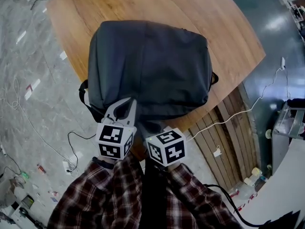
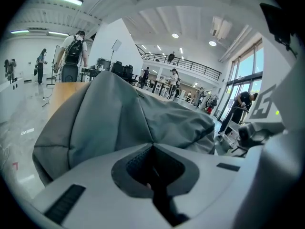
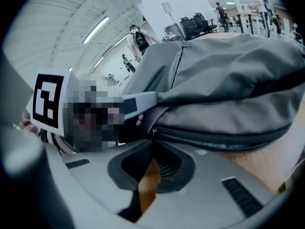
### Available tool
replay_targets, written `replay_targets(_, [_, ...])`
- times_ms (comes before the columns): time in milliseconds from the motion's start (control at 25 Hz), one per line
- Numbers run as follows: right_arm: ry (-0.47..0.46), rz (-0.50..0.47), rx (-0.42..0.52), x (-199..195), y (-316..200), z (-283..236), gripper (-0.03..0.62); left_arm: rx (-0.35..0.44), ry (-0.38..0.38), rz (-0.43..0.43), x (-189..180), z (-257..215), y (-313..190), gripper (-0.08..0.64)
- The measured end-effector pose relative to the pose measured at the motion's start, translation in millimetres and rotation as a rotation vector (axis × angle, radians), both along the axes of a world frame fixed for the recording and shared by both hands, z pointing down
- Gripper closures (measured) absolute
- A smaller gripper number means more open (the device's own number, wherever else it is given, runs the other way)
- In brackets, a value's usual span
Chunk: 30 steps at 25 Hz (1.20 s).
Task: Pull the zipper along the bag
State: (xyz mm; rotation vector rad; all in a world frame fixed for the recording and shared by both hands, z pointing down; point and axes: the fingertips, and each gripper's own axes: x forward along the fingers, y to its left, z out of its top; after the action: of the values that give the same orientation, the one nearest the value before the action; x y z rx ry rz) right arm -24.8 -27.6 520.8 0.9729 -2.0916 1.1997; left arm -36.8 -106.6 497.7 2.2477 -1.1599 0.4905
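Note:
A dark grey backpack [image 1: 152, 66] lies flat on a round wooden table [image 1: 228, 32]. My left gripper [image 1: 127, 104] is at its near edge. In the left gripper view the left gripper [image 2: 152, 145] is shut on a raised fold of the bag's fabric [image 2: 119, 118]. My right gripper's marker cube [image 1: 166, 147] sits just right of it and hides its jaws from above. In the right gripper view the right gripper [image 3: 153, 138] is shut at the black zipper line [image 3: 214, 140], on the small metal zipper pull [image 3: 153, 130]. The zipper runs off to the right along the bag's side [image 3: 228, 80].
The table edge [image 1: 217, 106] curves close to the bag's right side, with wooden slats [image 1: 224, 142] below it. Cables [image 1: 76, 149] trail over the grey floor. Plaid sleeves [image 1: 109, 194] fill the bottom of the head view. People and desks stand far behind [image 2: 71, 51].

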Motion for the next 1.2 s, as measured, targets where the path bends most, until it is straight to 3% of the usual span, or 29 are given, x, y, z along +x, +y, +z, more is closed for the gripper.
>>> replay_targets(120, [-0.010, -0.003, -0.010, 0.7, -0.1, -1.2, 0.574, 0.026, -0.014, 0.000, -1.1, 0.7, 0.4, 0.549])
replay_targets(320, [0.056, -0.057, 0.020, 7.3, 0.8, 0.0, 0.574, 0.060, -0.035, 0.003, 0.7, 2.9, 1.8, 0.549])
replay_targets(720, [0.149, -0.074, 0.046, 26.1, 0.4, -1.7, 0.575, 0.084, -0.055, -0.004, 5.6, 2.0, 0.9, 0.549])
replay_targets(1040, [0.257, 0.059, 0.048, 122.6, 8.2, -4.2, 0.577, 0.126, -0.099, -0.007, 5.1, 2.7, 2.1, 0.549])
replay_targets(1200, [0.326, 0.029, 0.082, 150.8, 4.7, -8.2, 0.575, 0.122, -0.101, -0.005, 5.1, 3.0, 0.8, 0.549])
